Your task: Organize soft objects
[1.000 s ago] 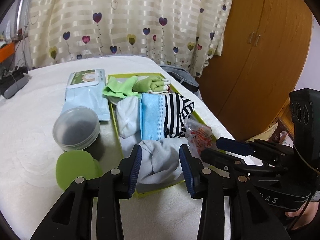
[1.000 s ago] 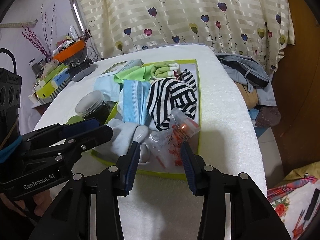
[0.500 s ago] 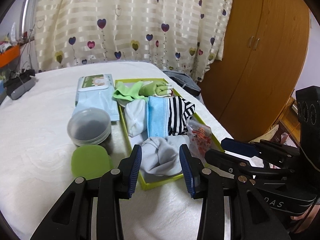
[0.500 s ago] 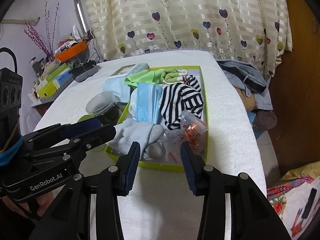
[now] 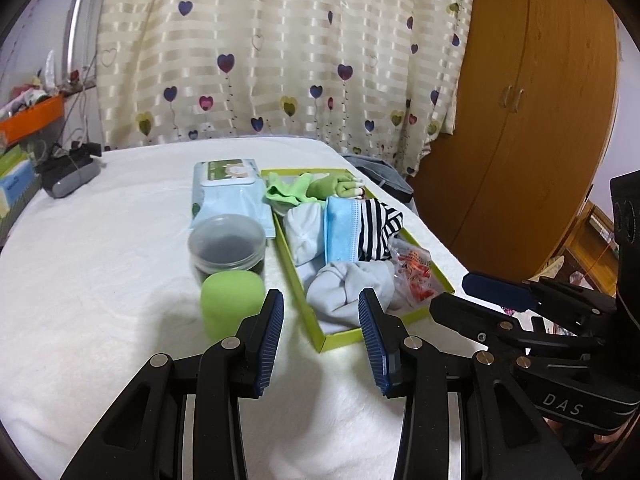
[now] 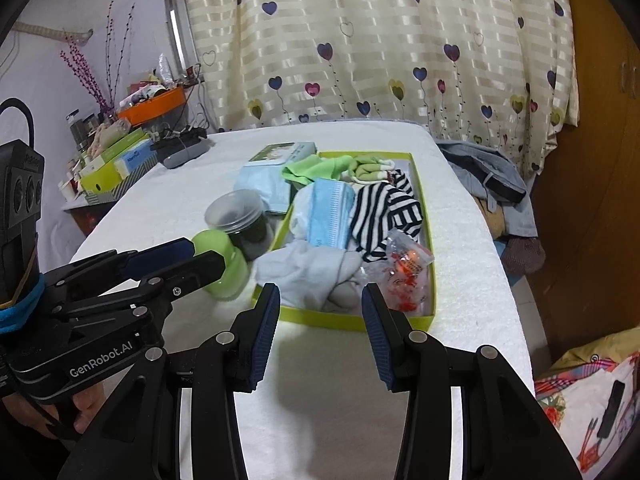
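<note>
**Both tongs drawn back from the packed tray**

Over the last second both tongs had pulled away from the yellow-green tray (image 5: pixel 334 340); a second before they hung right above its near end, and now bare white table (image 5: pixel 100 280) lay between them and it. The left tongs (image 5: pixel 320 336) and the right tongs (image 6: pixel 318 326) were both released, jaws spread and holding nothing. That reads as a finished placement or the close of the job, since the soft things sat gathered in the tray.

Going left to right across the left wrist view: a grey device (image 5: pixel 70 174) at the far edge of the table, a wet-wipes pack (image 5: pixel 228 196), a lidded clear jar (image 5: pixel 227 246) with a green cup (image 5: pixel 232 306) just in front of it, all outside the tray. Inside lay green socks (image 5: pixel 288 192), a white cloth (image 5: pixel 306 232), a blue mask pack (image 5: pixel 340 226), a striped garment (image 5: pixel 376 228), a grey bundle (image 5: pixel 348 290) at the near end and a crinkled plastic packet (image 5: pixel 414 270).

The cup and jar stood close beside the tray's left wall and would crowd any reach from that side.
</note>
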`<state>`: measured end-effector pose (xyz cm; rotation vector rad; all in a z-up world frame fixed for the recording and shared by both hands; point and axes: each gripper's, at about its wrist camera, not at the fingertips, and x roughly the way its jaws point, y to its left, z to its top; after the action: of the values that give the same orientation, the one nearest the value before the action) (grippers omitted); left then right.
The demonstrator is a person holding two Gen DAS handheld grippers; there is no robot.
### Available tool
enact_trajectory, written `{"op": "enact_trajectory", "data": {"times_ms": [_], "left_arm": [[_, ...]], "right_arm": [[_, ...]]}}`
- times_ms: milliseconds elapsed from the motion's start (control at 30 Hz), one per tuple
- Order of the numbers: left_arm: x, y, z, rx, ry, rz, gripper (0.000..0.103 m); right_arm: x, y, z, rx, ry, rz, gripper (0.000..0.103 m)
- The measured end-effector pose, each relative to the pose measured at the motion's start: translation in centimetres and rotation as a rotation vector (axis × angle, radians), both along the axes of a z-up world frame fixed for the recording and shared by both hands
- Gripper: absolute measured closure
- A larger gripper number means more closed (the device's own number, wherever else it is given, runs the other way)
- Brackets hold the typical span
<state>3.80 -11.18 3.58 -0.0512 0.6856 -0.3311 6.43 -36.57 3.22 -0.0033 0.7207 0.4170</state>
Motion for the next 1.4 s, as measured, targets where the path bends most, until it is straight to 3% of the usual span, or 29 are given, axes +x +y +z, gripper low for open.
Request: {"op": "enact_trajectory", "data": {"times_ms": [633, 1400], "left_arm": [[-2.7, 1.2, 0.1, 0.025, -0.01, 0.035, 0.065], [-0.3, 0.7, -1.9, 0.081, 0.05, 0.093, 0.065]], "right_arm": [[-2.6, 0.5, 0.4, 0.005, -0.039, 0.021, 0.058], [-0.8, 0.0, -1.4, 0.006, -0.009, 0.029, 0.057]]}}
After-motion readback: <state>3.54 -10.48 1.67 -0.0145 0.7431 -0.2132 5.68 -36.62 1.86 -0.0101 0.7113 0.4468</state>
